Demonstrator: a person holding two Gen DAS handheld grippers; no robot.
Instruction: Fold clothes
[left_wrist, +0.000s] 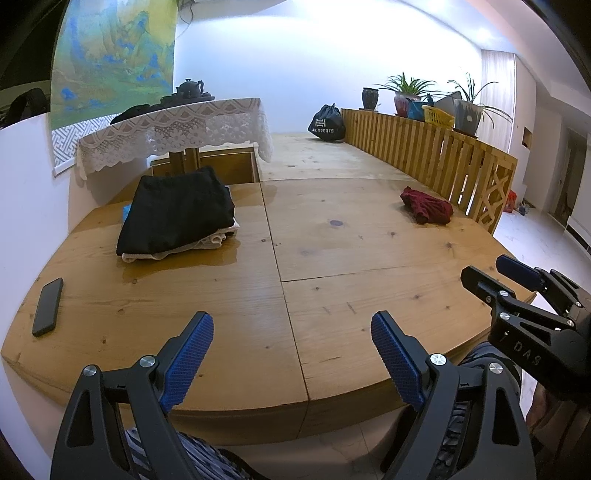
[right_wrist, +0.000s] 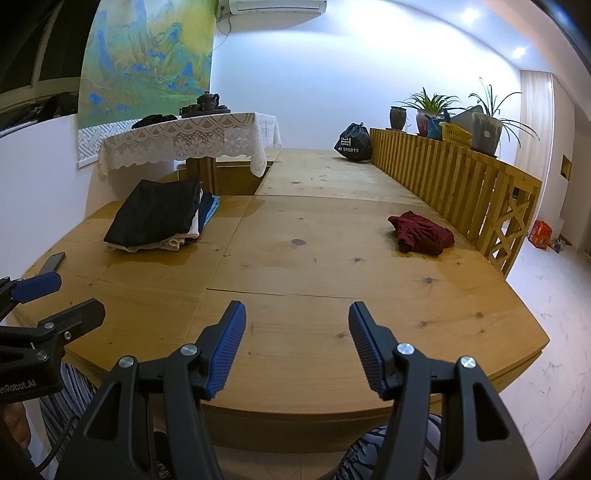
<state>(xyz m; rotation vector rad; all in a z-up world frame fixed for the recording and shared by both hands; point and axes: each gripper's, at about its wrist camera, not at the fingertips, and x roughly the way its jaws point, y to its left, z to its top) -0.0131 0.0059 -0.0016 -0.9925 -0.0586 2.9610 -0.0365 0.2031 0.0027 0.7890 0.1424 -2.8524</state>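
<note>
The left gripper (left_wrist: 291, 354), black with ribbed blue pads (left_wrist: 188, 360), hovers with its jaws spread wide and empty over the near edge of a broad, pale wooden plank platform (left_wrist: 332, 266). At far left a stack of folded clothes topped by a black garment (left_wrist: 177, 214) rests on the boards, with a flat black phone (left_wrist: 48, 306) lying nearer the edge. A crumpled dark red garment (left_wrist: 426, 206) lies well apart at right, beside a slatted wooden railing (left_wrist: 424, 155), while the right gripper (left_wrist: 498, 277) enters from the right edge, jaws apart.

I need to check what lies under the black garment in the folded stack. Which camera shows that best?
The right wrist view: the folded stack shows white and blue layers along its right edge. The left wrist view shows only pale cloth beneath and a blue corner behind.
</note>
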